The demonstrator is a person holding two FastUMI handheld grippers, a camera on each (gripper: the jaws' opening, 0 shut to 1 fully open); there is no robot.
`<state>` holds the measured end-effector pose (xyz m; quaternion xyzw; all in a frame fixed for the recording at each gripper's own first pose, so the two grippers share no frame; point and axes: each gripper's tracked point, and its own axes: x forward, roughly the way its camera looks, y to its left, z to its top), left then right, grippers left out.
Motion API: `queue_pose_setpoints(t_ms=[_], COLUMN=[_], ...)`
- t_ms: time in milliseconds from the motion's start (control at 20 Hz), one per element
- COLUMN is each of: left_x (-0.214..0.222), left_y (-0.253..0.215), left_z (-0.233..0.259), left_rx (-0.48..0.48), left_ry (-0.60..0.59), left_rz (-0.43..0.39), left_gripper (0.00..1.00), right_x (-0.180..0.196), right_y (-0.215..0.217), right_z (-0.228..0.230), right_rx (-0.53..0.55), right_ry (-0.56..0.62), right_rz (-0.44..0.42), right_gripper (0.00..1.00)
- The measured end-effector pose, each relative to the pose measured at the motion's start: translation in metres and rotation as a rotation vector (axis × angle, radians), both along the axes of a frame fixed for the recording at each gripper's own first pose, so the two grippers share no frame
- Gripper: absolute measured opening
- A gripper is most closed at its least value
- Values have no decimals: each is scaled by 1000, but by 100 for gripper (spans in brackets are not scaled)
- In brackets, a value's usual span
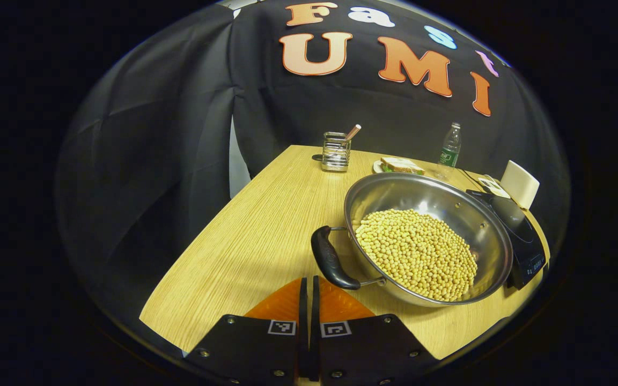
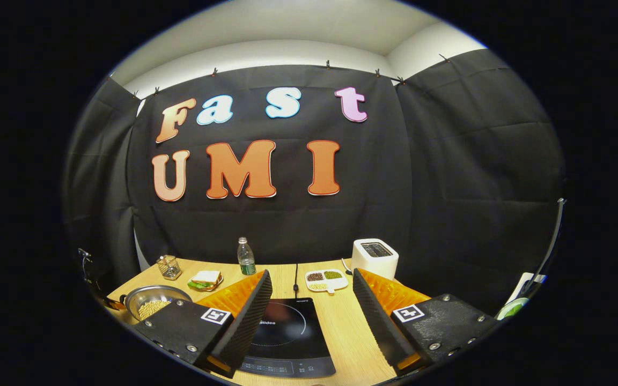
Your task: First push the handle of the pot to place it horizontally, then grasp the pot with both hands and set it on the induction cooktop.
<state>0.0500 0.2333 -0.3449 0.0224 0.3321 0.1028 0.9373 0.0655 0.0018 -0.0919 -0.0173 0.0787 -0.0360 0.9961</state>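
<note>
- My left gripper (image 1: pixel 309 292) has its jaws closed together with nothing between them, poised low over the pale wood-grain worktop (image 1: pixel 255 236).
- Just ahead of those jaws and a little to their right, in the left gripper view, lies the black curved handle (image 1: pixel 332 258) of the wide stainless-steel pot (image 1: pixel 428 241) heaped with yellow soybeans (image 1: pixel 416 253). The handle's long axis runs from near my jaw tips away up the worktop, on the pot's near-left rim; I judge a sideways nudge from these closed jaws is the move it calls for.
- The pot stands on the worktop, its far-right rim close against or over the edge of the flat black induction cooktop (image 1: pixel 523 241); I cannot tell whether they touch.
- My right gripper (image 2: pixel 311 311) has its jaws spread wide, gripping nothing, aimed over the cooktop; the pot sits well off to its left, so the left gripper is much nearer the handle.
- Behind the pot: a wire utensil holder (image 1: pixel 336 151), a sandwich on a plate (image 1: pixel 401 165), a clear water bottle (image 1: pixel 450 146).
- Further right, in the right gripper view: a divided white dish of beans (image 2: pixel 326 279) and a white toaster (image 2: pixel 375 257), well clear of the pot's path.
</note>
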Motion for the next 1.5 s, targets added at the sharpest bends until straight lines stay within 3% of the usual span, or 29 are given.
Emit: queue_pose_setpoints(t_ms=[550,600,700,1050,1150,1200,1250,1450,1500], left_x=[21,22,24,45,49,51,54,64,65], left_y=[23,25,28,36,37,38,39,44,44], left_z=[2,-1,-2,11,12,11,10,3,4], left_rx=[5,-6,-24,86,91,89,88,87,85], left_ry=[-13,-8,-14,-49,-55,-61,-61,-55,-56], left_rz=[16,22,34,27,29,31,35,45,43], left_gripper=[2,2,2,2,1,1,1,1,1], right_x=[19,20,22,30,31,32,34,34,35], right_y=[42,46,50,85,94,97,98,108,112], right_z=[-23,-25,-26,-35,-39,-40,-41,-46,-47], right_rx=[3,2,-2,-10,-11,-11,-11,-8,-6], right_ry=[46,51,56,74,83,87,89,98,100], right_rz=[48,52,53,95,108,113,115,122,126], right_gripper=[94,98,94,94,98,94,98,95,99])
